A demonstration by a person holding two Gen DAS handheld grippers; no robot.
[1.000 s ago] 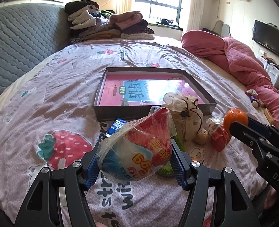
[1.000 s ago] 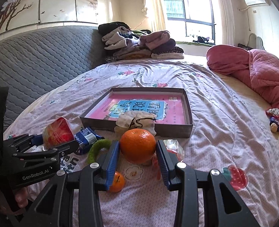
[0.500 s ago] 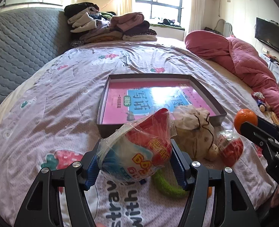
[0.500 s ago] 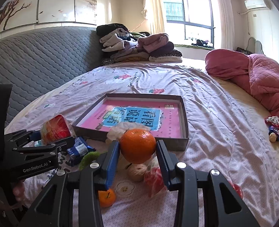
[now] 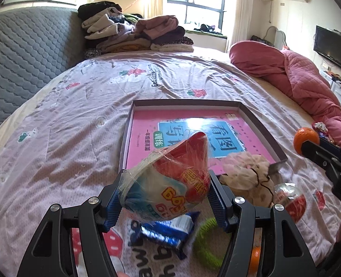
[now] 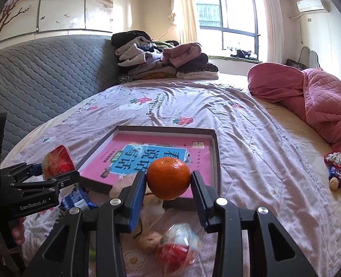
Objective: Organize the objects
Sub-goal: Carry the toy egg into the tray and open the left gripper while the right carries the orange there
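Note:
My left gripper (image 5: 164, 198) is shut on a plastic-wrapped red, white and blue toy egg (image 5: 168, 184), held above the bed just short of the shallow dark box (image 5: 265, 129) that holds a pink book (image 5: 142, 136). My right gripper (image 6: 168, 182) is shut on an orange (image 6: 168, 178), held over the near edge of the same box (image 6: 213, 138). In the right wrist view the left gripper (image 6: 52, 175) with its egg (image 6: 57, 164) shows at the left. The orange (image 5: 305, 139) shows at the right of the left wrist view.
On the sheet before the box lie a beige drawstring pouch (image 5: 246, 170), a second wrapped egg (image 6: 178, 244), a blue snack packet (image 5: 170, 230), a green ring (image 5: 207, 242) and a small orange (image 5: 254, 257). A pink quilt (image 6: 309, 97) lies at right, folded clothes (image 6: 161, 62) at the back.
Both grippers have moved forward toward the box with their loads. The box now looks nearer, and the loose items on the sheet have slid under and behind the fingers.

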